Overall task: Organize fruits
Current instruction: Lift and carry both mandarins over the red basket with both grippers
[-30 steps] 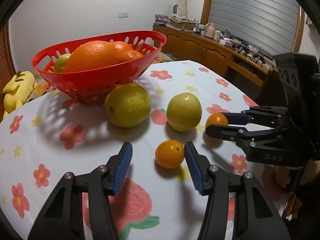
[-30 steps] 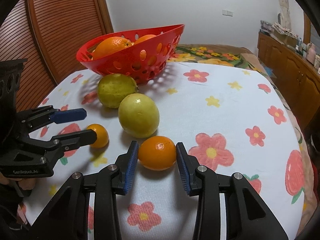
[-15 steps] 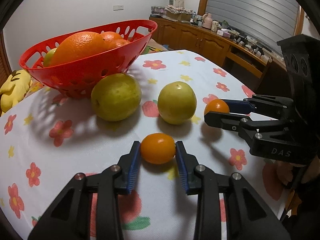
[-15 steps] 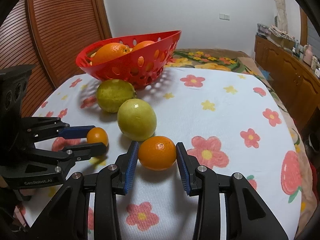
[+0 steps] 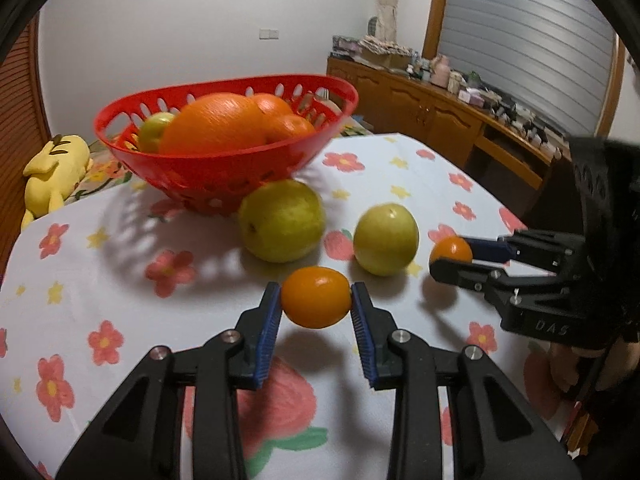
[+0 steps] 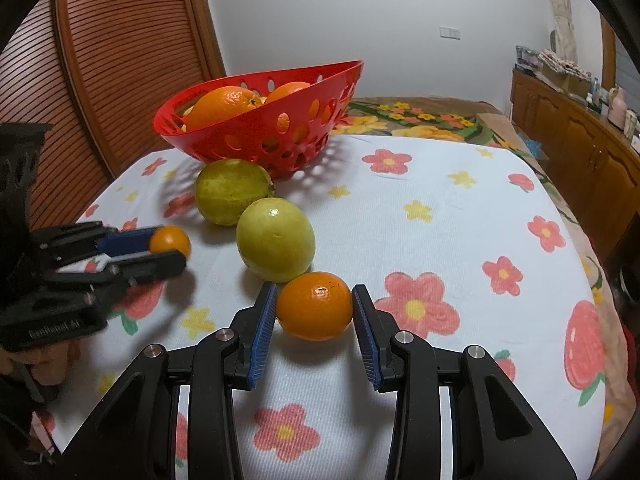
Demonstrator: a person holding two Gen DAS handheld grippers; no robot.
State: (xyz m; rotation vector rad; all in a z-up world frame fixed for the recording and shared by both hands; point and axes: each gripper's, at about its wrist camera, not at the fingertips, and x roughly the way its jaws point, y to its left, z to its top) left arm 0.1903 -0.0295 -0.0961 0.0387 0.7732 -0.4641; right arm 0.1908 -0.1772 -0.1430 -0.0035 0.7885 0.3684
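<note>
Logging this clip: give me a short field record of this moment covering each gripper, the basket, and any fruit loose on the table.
left gripper: shut on a small orange fruit
right gripper: shut on a small orange
basket: red, perforated, holds oranges and one green fruit
loose on tablecloth: two yellow-green fruits, in front of the basket
task status: both held fruits not yet in basket

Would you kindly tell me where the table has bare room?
The tablecloth lies bare right of the green fruits, out to its far edge. It is crowded in front of the red basket, where both green fruits sit close together.
</note>
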